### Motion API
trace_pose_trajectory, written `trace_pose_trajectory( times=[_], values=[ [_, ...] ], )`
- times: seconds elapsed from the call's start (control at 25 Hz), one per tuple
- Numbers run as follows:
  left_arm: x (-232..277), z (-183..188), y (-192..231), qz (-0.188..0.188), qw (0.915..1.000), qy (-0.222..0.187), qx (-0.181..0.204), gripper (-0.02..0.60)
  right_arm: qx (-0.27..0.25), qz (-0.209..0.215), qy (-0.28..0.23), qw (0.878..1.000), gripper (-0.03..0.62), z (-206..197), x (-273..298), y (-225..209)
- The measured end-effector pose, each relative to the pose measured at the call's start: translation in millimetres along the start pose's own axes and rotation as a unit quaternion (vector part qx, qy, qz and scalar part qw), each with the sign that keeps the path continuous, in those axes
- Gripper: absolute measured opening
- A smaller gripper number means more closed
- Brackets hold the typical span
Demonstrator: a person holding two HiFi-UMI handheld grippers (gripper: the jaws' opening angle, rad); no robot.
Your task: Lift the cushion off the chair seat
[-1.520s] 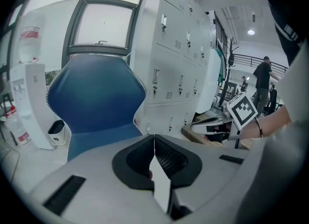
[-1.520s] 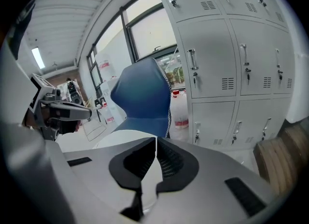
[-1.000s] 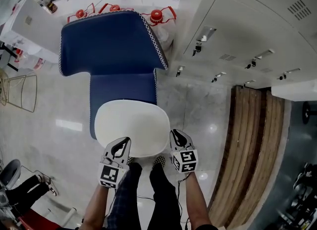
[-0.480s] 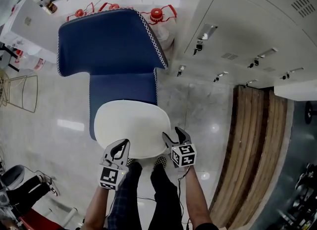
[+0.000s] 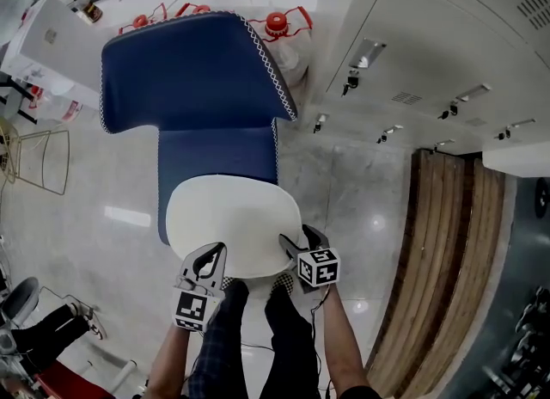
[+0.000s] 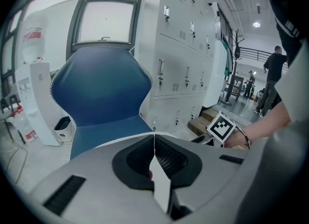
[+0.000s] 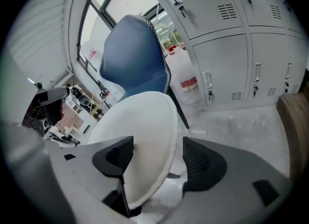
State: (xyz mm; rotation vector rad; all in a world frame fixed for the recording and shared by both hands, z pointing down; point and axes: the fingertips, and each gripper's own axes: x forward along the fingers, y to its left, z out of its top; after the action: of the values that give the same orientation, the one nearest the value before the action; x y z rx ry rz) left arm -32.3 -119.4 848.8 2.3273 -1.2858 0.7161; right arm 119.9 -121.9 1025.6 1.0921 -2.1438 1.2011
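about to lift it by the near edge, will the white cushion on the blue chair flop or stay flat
Probably bends: the white cushion looks thin at its rim in the right gripper view. Yet it overhangs the blue chair seat without drooping, so likely semi-stiff. Seems light; held at the near edge alone, its far side may sag.

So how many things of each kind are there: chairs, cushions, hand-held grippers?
Blue chair: 1
White cushion: 1
Hand-held grippers: 2. The left hand-held gripper is clamped on the cushion's edge; the right hand-held gripper has just opened its jaws, with the edge between them.
Total: 4
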Motion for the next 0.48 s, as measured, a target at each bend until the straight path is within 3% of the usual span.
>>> trace_pose_trajectory(
  times=[0.48],
  values=[
    [-3.2,2.6,1.4,0.001,1.0000,-0.003,0.004,0.018,-0.045,-0.019,0.004,0.999,0.305,4.9,-2.3,6.6]
  ],
)
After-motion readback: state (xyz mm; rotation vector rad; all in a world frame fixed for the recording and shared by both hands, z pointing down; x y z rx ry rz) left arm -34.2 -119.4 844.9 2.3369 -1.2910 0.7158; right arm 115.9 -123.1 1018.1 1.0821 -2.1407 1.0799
